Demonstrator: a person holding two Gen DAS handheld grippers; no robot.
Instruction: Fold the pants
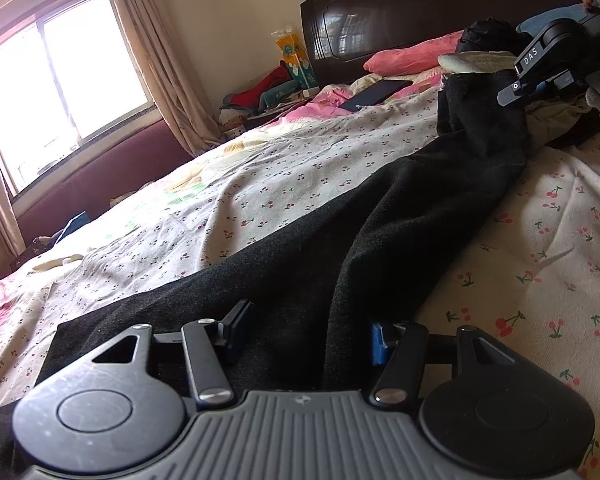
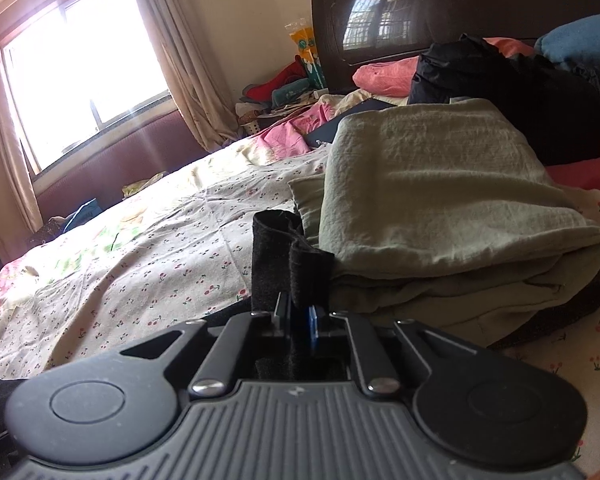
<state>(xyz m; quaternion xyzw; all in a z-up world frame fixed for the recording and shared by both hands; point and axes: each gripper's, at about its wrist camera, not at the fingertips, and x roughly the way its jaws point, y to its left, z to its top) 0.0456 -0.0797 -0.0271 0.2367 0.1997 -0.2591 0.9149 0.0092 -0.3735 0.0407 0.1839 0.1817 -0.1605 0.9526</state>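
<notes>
Black pants (image 1: 380, 216) lie stretched across the cherry-print bedsheet (image 1: 260, 184), running from my left gripper to the far right. My left gripper (image 1: 306, 332) is open, its jaws apart on either side of a raised fold at the near end of the pants. My right gripper (image 1: 518, 80) shows at the far right of the left wrist view, holding the far end of the pants lifted off the bed. In the right wrist view my right gripper (image 2: 300, 316) is shut on a strip of the black pants (image 2: 288, 256).
A folded olive-green garment (image 2: 440, 200) lies right of my right gripper, on top of dark fabric. Behind it sit a black bundle (image 2: 500, 92), pink pillow (image 1: 412, 56), dark tablet (image 1: 374, 94) and the headboard (image 1: 420, 12). Window and curtains stand at the left.
</notes>
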